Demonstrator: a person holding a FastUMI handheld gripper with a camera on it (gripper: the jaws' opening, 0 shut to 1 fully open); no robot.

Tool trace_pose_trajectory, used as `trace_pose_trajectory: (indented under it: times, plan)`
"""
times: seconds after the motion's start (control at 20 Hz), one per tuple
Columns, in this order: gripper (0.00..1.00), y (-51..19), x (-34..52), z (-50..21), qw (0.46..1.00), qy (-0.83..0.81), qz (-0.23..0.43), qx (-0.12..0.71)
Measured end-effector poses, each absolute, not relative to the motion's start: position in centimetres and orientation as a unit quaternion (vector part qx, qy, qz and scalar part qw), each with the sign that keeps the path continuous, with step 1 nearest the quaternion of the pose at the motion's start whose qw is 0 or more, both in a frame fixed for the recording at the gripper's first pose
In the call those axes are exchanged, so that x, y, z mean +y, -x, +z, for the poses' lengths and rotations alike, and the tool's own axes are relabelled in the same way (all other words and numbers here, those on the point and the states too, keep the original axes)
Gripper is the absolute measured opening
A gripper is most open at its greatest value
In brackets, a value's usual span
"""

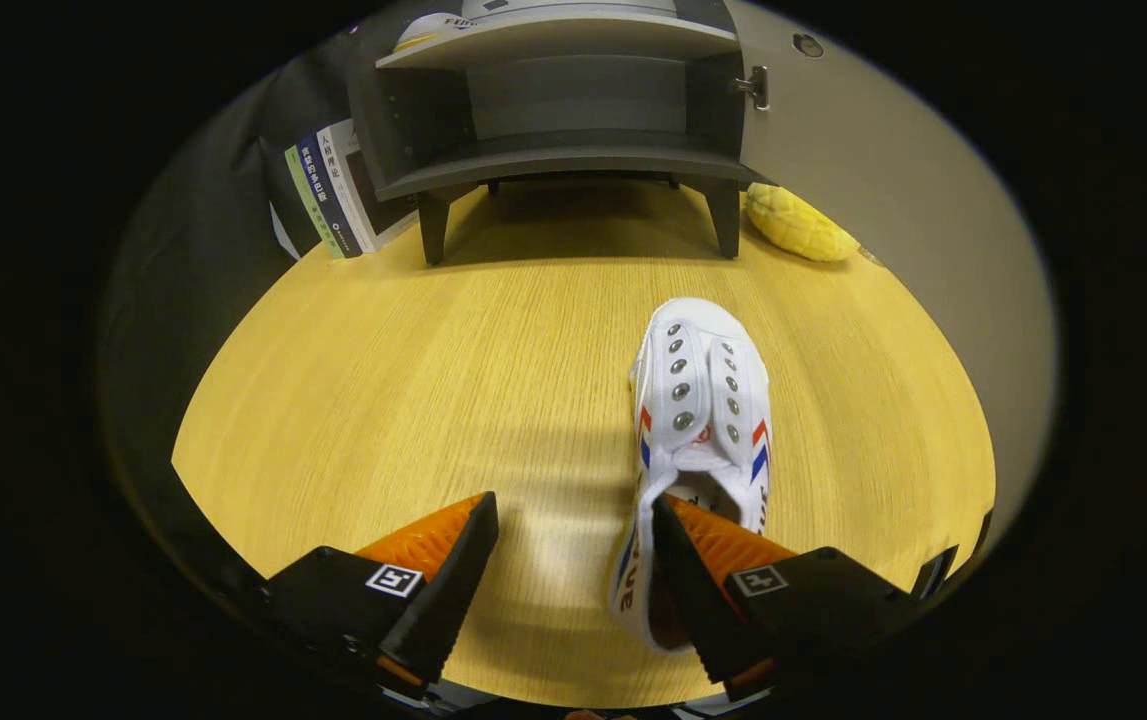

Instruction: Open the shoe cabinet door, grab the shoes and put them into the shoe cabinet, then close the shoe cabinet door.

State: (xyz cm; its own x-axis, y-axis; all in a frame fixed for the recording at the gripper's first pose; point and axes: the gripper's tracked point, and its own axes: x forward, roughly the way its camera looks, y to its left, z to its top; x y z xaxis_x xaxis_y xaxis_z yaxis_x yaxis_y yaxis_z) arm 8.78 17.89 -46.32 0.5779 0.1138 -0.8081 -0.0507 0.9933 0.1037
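A white canvas shoe (701, 390) with red and blue stripes lies on the wooden table (383, 380), toe pointing toward the cabinet. My gripper (573, 508) is open at the shoe's heel end. The right finger dips into the shoe's opening, and the left finger is outside over bare table, so the shoe's left side wall lies between them. Beyond the shoe stands the dark grey shoe cabinet (573, 150) on short legs, its lower shelf bare. Its door (883, 200) is swung wide open to the right. A white shoe-like shape (433, 28) lies on the upper shelf.
Several books (333, 190) lean against the cabinet's left side. A yellow bumpy object (799, 226) lies on the table by the cabinet's right leg, under the open door. Bare tabletop stretches between the shoe and the cabinet.
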Motion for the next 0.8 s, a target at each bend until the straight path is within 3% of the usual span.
trace_pose_trajectory:
  times: [0.3, 0.6, 0.8]
  plan:
    - [0.95, -11.7, 17.2, -47.1, 0.905, -0.005, 0.018, 0.424]
    - [0.1, -13.0, 14.9, -47.3, 0.911, -0.005, -0.024, 0.412]
    - [0.02, -12.9, 14.8, -46.8, 0.914, 0.004, -0.012, 0.405]
